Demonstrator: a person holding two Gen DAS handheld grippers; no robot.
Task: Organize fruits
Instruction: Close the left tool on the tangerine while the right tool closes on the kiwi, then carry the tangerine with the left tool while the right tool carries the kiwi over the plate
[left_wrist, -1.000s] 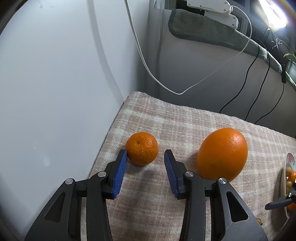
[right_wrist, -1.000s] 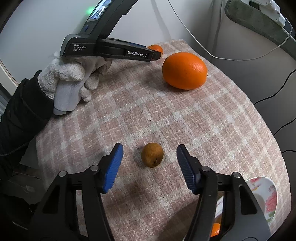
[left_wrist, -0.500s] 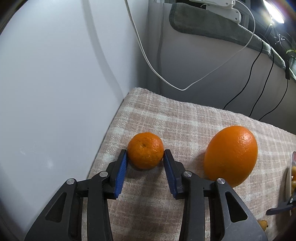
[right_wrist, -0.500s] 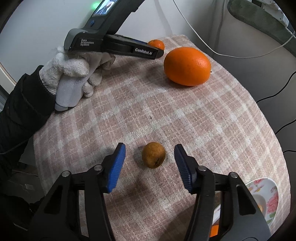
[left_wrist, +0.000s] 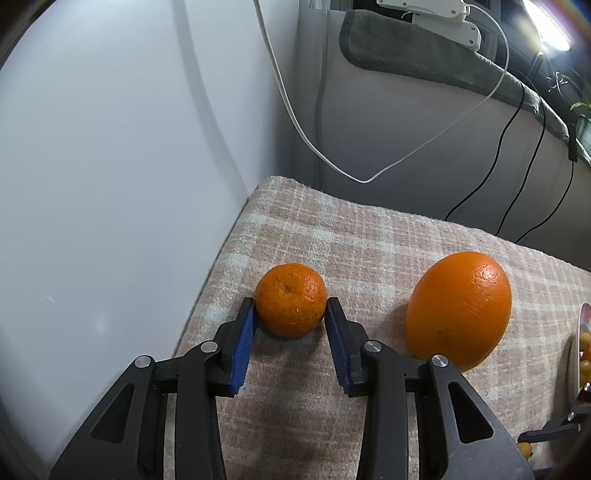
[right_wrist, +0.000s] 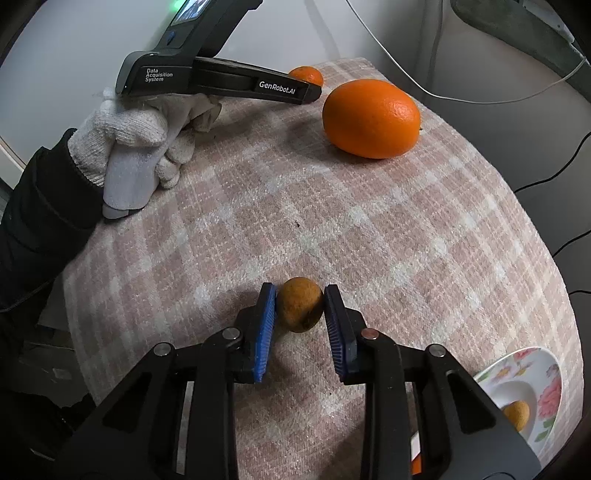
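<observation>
A small mandarin (left_wrist: 290, 299) sits on the checked cloth near the table's left edge. My left gripper (left_wrist: 290, 308) is shut on it, both blue pads touching its sides. A large orange (left_wrist: 459, 310) lies just to its right, also in the right wrist view (right_wrist: 371, 118). My right gripper (right_wrist: 299, 301) is shut on a small brownish-yellow fruit (right_wrist: 300, 304) resting on the cloth. The mandarin (right_wrist: 306, 75) peeks out behind the left gripper's body in the right wrist view.
A flowered plate (right_wrist: 543, 373) with a small fruit (right_wrist: 517, 415) in it sits at the lower right; its rim (left_wrist: 576, 343) shows in the left wrist view. A white wall stands left of the table. Cables hang behind the table.
Both grippers have closed: the left pads now touch the mandarin, the right pads now press the small brownish fruit. Both moved slightly forward.
</observation>
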